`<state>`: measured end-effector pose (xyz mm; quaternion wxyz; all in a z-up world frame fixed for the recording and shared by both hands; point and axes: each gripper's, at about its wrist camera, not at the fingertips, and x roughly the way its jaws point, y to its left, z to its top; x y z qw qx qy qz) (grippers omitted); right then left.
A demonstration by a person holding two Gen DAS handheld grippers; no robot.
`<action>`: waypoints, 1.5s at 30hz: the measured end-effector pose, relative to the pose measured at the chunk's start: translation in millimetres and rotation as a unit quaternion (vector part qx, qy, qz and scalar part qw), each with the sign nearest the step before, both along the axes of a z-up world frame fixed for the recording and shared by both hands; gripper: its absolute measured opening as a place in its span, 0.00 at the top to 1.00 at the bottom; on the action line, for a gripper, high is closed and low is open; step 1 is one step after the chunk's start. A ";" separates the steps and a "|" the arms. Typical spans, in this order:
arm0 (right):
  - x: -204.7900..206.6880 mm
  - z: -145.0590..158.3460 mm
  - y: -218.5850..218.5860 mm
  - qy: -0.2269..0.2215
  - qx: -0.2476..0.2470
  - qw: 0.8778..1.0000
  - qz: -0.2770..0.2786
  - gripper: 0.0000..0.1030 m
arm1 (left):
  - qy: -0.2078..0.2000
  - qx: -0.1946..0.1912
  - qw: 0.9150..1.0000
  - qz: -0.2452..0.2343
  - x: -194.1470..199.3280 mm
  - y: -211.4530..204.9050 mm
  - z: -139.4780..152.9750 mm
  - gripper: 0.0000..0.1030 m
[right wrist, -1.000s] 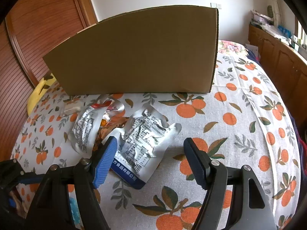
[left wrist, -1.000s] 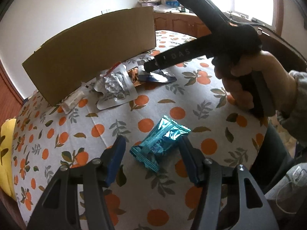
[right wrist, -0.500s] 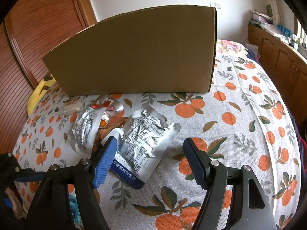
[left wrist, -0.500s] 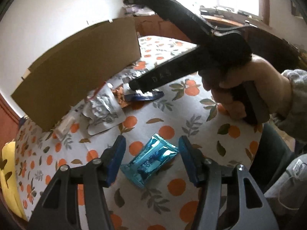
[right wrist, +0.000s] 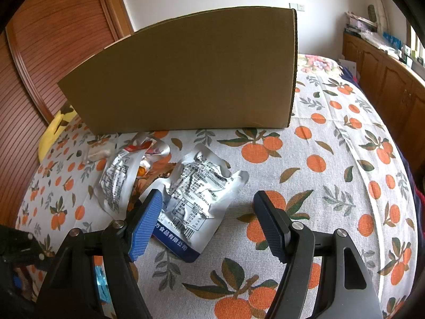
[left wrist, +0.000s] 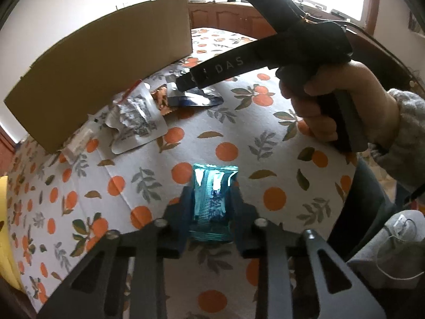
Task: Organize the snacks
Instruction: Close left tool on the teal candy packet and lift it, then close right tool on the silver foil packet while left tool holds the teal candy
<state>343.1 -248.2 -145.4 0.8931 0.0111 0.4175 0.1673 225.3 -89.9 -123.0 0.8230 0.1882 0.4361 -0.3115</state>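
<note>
Currently your left gripper (left wrist: 211, 199) clamps the teal snack packet (left wrist: 212, 199); its pads hide the packet's sides. Your right gripper (right wrist: 207, 220) hangs open over a silver pouch (right wrist: 202, 194), contents unreadable.

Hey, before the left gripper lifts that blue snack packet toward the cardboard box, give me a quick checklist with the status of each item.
1. Left gripper closed on the blue snack packet: ok, both pads press its sides.
2. Packet held squarely: ok, it sits lengthwise between the fingers, its ends sticking out front and back.
3. Cardboard box ready to receive: cannot tell, only its outer wall shows, not the opening.
4. Right gripper clear of the lift: ok, it is open and empty above the silver pouch.
5. Path to the box: not ok, the right gripper's fingers cross the space in front of it.
6. Other snacks undisturbed: ok, the crumpled foil pouch lies apart on the tablecloth.
</note>
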 end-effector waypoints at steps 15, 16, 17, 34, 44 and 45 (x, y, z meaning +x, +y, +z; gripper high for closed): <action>6.0 5.2 6.7 0.018 0.013 1.000 0.018 0.30 | -0.034 -0.099 0.984 0.144 11.8 62.0 35.9 0.78; 8.2 5.1 8.2 0.025 0.018 0.999 0.022 0.30 | -0.036 -0.101 0.983 0.147 11.4 62.7 36.9 0.78; 10.6 5.8 10.6 0.029 0.018 0.999 0.021 0.30 | -0.039 -0.103 0.983 0.149 11.7 63.8 38.1 0.78; 18.8 3.5 4.7 0.055 -0.012 0.998 0.014 0.41 | -0.037 -0.127 0.978 0.164 15.9 69.0 29.5 0.78; 19.3 -4.6 36.8 0.011 -0.110 0.993 0.044 0.40 | -0.039 -0.133 0.976 0.169 14.5 70.6 29.6 0.78; 16.2 -4.5 36.8 0.012 -0.109 0.993 0.045 0.41 | -0.039 -0.134 0.976 0.170 14.1 71.3 29.3 0.78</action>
